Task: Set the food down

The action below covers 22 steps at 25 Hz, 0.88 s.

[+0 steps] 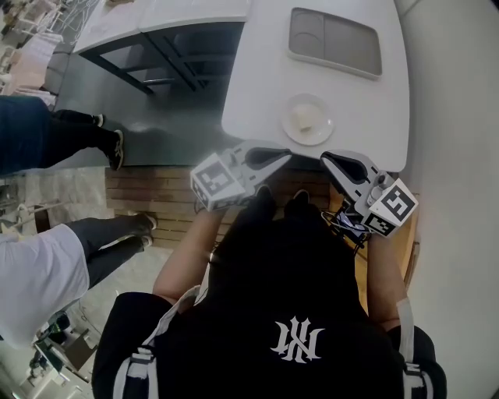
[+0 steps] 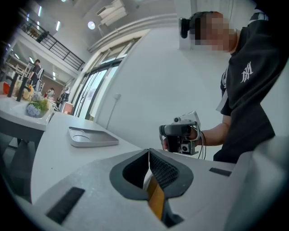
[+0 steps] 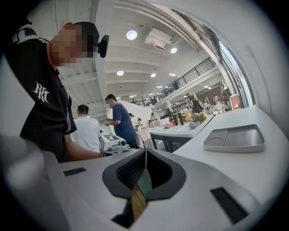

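Observation:
A small pale piece of food (image 1: 304,120) lies on a round white plate (image 1: 289,131) near the front edge of the white table (image 1: 257,86). Both grippers hang just off that edge, below the plate, tips pointing at each other. My left gripper (image 1: 285,158) is shut with nothing in it; its closed jaws (image 2: 149,154) fill the left gripper view. My right gripper (image 1: 327,159) is also shut and empty, its jaws (image 3: 145,153) pressed together. Each gripper shows in the other's view: the right gripper (image 2: 180,133) and the left gripper (image 3: 113,143).
A grey compartment tray (image 1: 335,40) sits farther back on the table, also seen as the tray (image 2: 92,136) and the tray (image 3: 235,139). Two people (image 1: 47,257) stand at the left on the floor. Another table (image 1: 156,15) stands at the back left.

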Motion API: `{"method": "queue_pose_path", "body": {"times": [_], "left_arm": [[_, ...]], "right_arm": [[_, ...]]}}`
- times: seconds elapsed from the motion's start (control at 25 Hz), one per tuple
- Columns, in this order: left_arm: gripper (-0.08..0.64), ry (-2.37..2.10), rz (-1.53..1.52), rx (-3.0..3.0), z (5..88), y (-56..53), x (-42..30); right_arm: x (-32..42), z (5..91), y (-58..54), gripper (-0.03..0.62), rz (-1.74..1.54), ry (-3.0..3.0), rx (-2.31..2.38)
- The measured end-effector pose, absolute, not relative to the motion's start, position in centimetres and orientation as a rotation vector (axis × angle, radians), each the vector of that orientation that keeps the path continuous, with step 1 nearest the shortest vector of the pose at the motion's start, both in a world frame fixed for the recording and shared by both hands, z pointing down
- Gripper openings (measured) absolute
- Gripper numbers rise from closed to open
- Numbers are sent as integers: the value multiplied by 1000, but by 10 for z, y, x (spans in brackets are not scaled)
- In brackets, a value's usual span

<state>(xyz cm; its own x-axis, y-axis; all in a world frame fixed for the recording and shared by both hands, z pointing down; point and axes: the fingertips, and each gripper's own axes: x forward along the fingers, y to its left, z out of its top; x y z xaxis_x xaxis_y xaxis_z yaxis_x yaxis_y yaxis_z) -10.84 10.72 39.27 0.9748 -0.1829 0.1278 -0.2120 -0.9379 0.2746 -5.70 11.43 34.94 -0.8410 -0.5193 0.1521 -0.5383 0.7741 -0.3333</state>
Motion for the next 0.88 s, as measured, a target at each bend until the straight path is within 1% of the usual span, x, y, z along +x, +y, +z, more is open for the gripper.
{"method": "queue_pose_path", "body": {"times": [0.16,0.28,0.48,0.56,0.6,0.64,0.68,0.72,0.8,0.88], "left_arm": [[9,-274,200,2806,406,100,-108],[11,-267,218,2742,413,93,-104],[14,-331,284,2634,430,70,-92],[30,-384,297,2596,435,56,-89],[65,-414,304,2576,438,49,-87],[118,-444,313,2557,441,42,-84],[152,-475,326,2541,444,36,-81],[161,-509,340,2529,446,30,-79],[192,-605,373,2493,452,19,-76],[232,-723,382,2420,458,10,-77]], "right_arm": [[-58,359,109,6,584,-2859,890],[-50,367,104,6,655,-2824,908],[-17,384,82,8,768,-2785,897],[-4,393,66,9,807,-2781,883],[2,397,58,22,832,-2777,868],[7,403,51,77,859,-2768,852],[13,408,43,134,887,-2753,839],[18,414,35,150,915,-2733,830],[31,426,22,160,967,-2684,820],[43,436,13,207,1033,-2632,808]]}}
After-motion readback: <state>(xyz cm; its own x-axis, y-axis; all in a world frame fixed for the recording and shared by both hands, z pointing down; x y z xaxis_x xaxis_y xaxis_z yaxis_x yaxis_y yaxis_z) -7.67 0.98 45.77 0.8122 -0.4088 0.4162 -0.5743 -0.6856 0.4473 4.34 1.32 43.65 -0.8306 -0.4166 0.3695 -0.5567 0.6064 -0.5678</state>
